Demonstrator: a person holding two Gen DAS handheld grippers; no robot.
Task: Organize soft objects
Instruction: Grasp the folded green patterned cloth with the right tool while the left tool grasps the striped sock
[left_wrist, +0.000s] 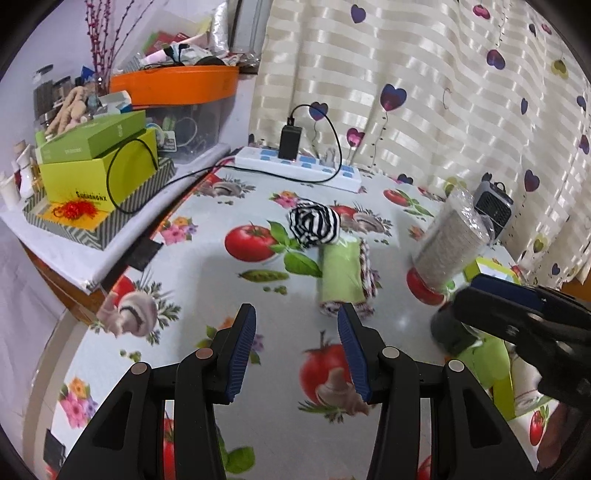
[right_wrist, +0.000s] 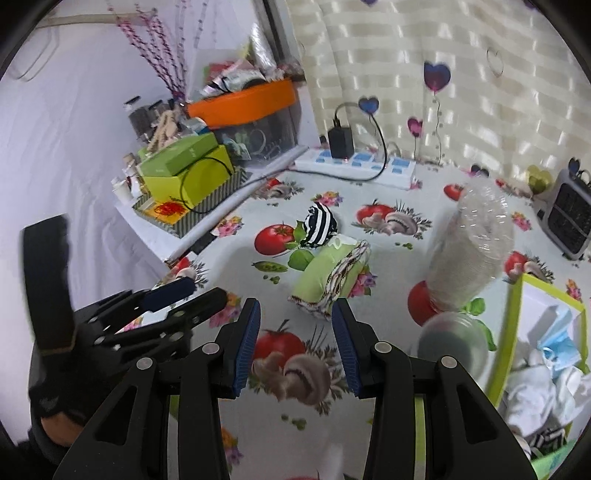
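Nearest, the left gripper and right gripper are hovering over the printed tablecloth, both with fingers apart and holding nothing. Just beyond them the rolled green cloth is lying, with the striped sock ball touching its far end. The right gripper is probably best placed straddling the roll's middle before closing, then carrying it clear of the plastic bottle into the green-rimmed box at near right.
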